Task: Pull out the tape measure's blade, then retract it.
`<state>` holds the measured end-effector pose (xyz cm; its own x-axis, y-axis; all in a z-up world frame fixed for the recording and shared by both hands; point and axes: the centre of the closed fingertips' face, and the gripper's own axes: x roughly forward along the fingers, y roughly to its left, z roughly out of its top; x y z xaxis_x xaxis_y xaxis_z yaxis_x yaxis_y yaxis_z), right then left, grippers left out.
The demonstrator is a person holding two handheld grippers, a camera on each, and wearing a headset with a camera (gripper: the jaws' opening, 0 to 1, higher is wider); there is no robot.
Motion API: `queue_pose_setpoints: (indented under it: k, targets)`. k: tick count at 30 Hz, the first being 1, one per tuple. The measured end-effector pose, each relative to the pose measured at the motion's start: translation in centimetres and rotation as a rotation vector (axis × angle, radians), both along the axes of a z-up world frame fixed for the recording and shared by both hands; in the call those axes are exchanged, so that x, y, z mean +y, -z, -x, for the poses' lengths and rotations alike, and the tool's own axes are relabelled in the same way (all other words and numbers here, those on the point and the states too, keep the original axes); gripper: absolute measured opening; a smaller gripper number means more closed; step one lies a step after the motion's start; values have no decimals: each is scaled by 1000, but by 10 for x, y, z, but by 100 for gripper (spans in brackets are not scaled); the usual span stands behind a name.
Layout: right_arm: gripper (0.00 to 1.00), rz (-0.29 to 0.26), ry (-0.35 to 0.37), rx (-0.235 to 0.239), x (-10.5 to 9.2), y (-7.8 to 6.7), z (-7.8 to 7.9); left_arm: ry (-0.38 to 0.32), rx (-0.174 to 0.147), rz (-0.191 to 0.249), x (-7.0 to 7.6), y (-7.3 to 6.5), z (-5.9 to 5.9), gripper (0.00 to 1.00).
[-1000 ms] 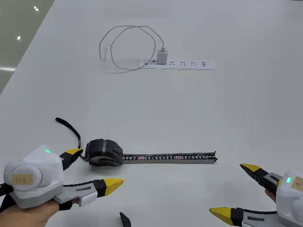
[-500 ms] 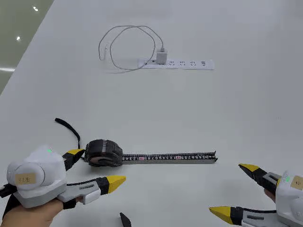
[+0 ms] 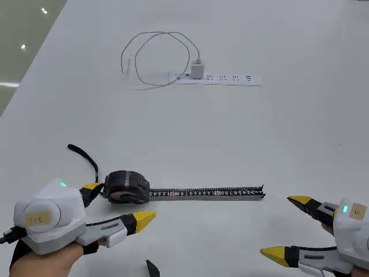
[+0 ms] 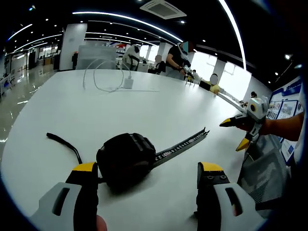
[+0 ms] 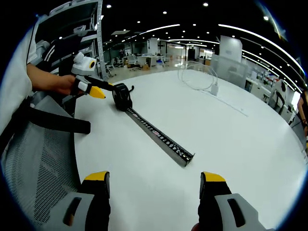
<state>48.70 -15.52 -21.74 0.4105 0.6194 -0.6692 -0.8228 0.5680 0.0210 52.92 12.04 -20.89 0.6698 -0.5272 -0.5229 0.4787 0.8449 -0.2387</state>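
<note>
So, the tape measure is seen lying on the white worktop down at the near left, with its blade pulled out and laid flat, running off to the right from the black case. A black wrist strap is curled away from the far-left side of the case. The left gripper is held low right at the case, jaws spread wide, and the case is framed between the two yellow tips in the left gripper view. One tip is parked just beside the strap end of the case, and whether it's actually touching can't be made out; the other tip is kept apart on the near side. Nothing is being pinched there. The right gripper is held past the free end of the blade, near it but not touching, jaws also spread with nothing between them; in the right gripper view the hooked blade end is seen just ahead of the tips, a bit apart. Way at the back of the worktop, well away from all this, a white power strip is laid out with a charger plugged in and a thin cable looped beside it.
</note>
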Motion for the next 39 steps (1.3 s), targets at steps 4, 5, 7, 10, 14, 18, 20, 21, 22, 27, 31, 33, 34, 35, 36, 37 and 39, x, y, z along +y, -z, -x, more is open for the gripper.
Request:
queue_pose_setpoints:
  k: [4,5,7,10,14,18,20,21,22,27,31,33,34,35,36,37,39]
  targets:
    - [74,25,-37,3,-3,1,-6,-25,3,-2,-1,0,-1,82]
    - [74,32,-45,5,-4,2,-7,-32,4,2,-1,0,-2,82]
    - [74,37,-56,7,-5,1,-10,-44,2,-8,-2,0,-2,81]
    - [72,46,-70,13,-8,1,-16,-66,3,-12,-1,1,-3,81]
    - [69,63,-96,20,-11,1,-23,-96,1,-26,-3,2,-5,81]
    - [67,75,-115,13,-12,0,-31,-137,-1,-20,-3,1,-7,82]
    - [66,85,-127,12,-12,0,-35,-154,-1,-25,-3,1,-8,81]
    - [65,89,-132,15,-12,1,-37,-170,0,-20,-3,1,-9,81]
    - [65,91,-138,17,-12,2,-38,-173,-1,-23,-3,1,-10,81]
    - [62,103,-167,25,-11,5,-45,-206,-5,-39,-3,4,-12,81]
    - [60,116,-195,36,-8,6,-46,-252,0,-49,-1,7,-15,78]
    - [59,122,-206,42,-8,7,-48,-277,9,-38,0,8,-17,78]
    - [59,133,-218,44,-8,8,-49,-290,12,-36,0,9,-17,78]
    - [58,133,-225,47,-7,8,-49,-288,14,-35,-2,9,-18,79]
    - [57,135,-233,50,-6,7,-51,-296,14,-46,-1,10,-19,78]
    - [57,141,-239,50,-6,8,-52,-303,14,-43,0,10,-19,78]
    - [56,151,-253,50,-5,8,-56,-315,17,-42,0,11,-21,78]
